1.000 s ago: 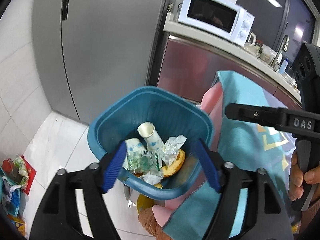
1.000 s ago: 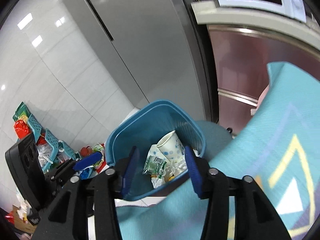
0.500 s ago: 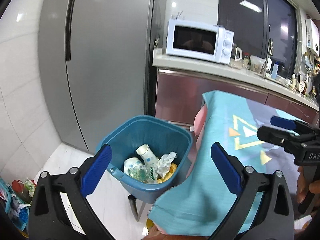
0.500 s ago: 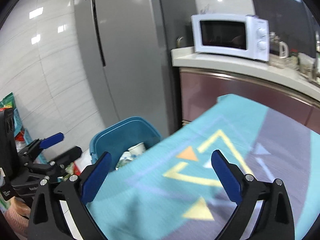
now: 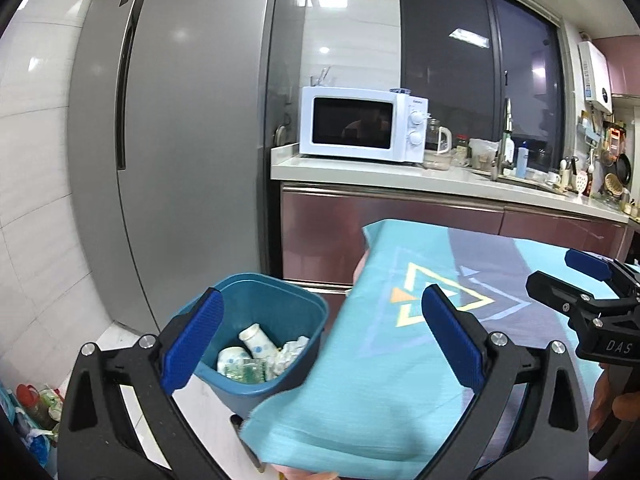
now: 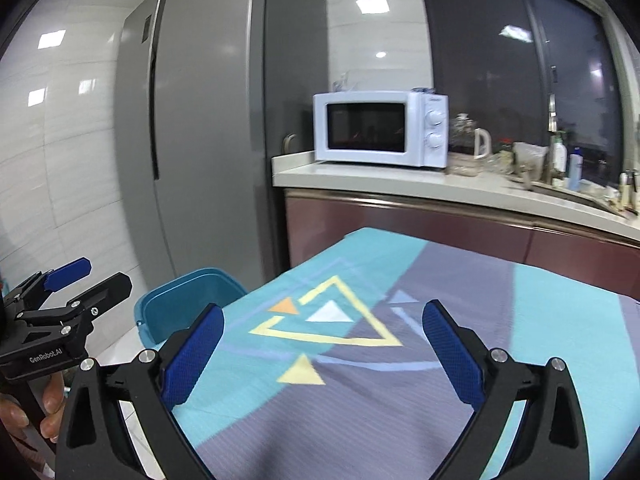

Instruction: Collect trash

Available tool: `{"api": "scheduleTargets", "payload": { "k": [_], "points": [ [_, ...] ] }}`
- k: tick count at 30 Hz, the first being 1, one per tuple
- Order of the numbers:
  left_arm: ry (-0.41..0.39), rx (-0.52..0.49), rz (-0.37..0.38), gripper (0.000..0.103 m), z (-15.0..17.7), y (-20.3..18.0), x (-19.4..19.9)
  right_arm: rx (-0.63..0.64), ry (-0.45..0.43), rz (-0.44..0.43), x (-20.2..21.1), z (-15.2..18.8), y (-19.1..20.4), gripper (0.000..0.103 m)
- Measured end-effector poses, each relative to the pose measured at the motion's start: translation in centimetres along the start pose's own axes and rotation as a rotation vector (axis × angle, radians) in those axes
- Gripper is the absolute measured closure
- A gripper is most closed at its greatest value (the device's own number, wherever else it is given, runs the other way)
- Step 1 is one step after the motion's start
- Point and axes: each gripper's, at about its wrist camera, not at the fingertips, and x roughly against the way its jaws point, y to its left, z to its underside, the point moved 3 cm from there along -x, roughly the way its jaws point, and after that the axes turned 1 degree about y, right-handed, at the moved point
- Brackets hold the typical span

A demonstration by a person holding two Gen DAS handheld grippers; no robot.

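Observation:
A blue trash bin (image 5: 276,308) stands on the floor beside the table. It holds a paper cup (image 5: 258,338), a green wrapper (image 5: 248,372) and crumpled tissue (image 5: 292,350). My left gripper (image 5: 322,298) hovers back from and above the bin, open wide with nothing between its blue pads. My right gripper (image 6: 323,312) is open and empty too, over the teal tablecloth (image 6: 400,360) with its triangle pattern. In the right wrist view only the bin's rim (image 6: 188,280) shows past the cloth's corner. Each gripper also appears in the other's view: the right gripper (image 5: 580,280), the left gripper (image 6: 80,276).
A tall grey fridge (image 5: 180,160) stands behind the bin. A white microwave (image 5: 360,124) sits on the counter (image 5: 400,176) with a kettle, bottles and a sink further right. Bags and clutter (image 5: 32,408) lie on the floor at lower left. A hand (image 6: 48,404) holds the left gripper's handle.
Both grippers drew back and up from the bin and their jaws spread wide. The right one swung right, so the tablecloth now fills its view and the trash is hidden.

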Motion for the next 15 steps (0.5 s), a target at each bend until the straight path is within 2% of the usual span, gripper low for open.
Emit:
{"api": "scheduleTargets", "payload": {
  "k": [7, 15],
  "points": [
    [-0.022, -0.010, 0.020, 0.006, 0.1, -1.9, 0.7, -0.036, -0.027, 0.080, 2.5, 1.2, -2.0, 0.007],
    [-0.029, -0.016, 0.025, 0.006, -0.1, -2.9, 0.6, -0.057, -0.041, 0.115, 3.7, 1.8, -3.0, 0.007]
  ]
}}
